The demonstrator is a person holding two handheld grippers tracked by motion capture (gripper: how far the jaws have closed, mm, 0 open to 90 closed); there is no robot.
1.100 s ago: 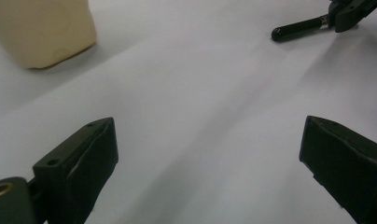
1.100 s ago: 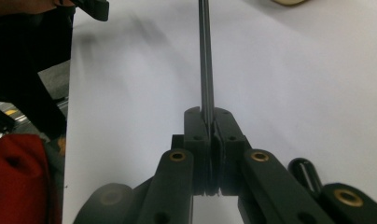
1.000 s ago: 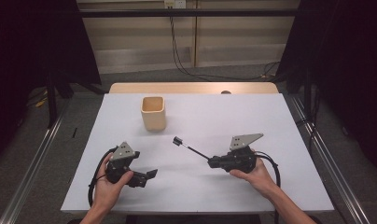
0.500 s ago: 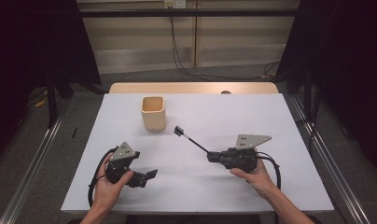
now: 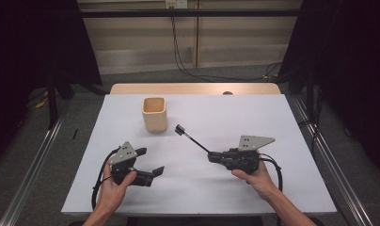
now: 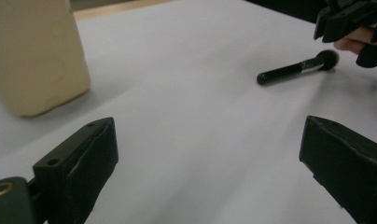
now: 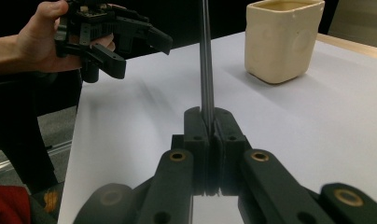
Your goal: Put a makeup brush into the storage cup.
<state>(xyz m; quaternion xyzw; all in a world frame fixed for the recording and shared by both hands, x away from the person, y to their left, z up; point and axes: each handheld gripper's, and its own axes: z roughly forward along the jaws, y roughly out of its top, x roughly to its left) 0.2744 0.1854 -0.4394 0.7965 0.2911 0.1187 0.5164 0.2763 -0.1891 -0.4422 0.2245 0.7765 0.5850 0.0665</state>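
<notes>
My right gripper (image 5: 212,157) is shut on the thin stem of a slim black brush (image 5: 193,140). The brush's thicker end points up-left toward a cream square cup (image 5: 154,114). In the right gripper view the two jaws (image 7: 206,128) press together on the stem (image 7: 206,56), which runs straight ahead. The cup (image 7: 282,39) stands to the right of it. My left gripper (image 5: 150,161) rests low at the front left, open and with nothing in it. In the left gripper view its jaws (image 6: 210,158) stand wide apart over bare table, with the brush (image 6: 289,71) ahead and the cup (image 6: 32,56) at the left.
A white table top (image 5: 225,113) has a wooden strip (image 5: 193,88) along its far edge. Metal rails (image 5: 37,160) run along the floor on both sides. Cables hang down the back wall. The other hand's gripper (image 7: 112,37) appears at the upper left of the right gripper view.
The brush's far end has swung away from the person, toward the cup. The right gripper has turned a little with it. The left gripper has stayed put.
</notes>
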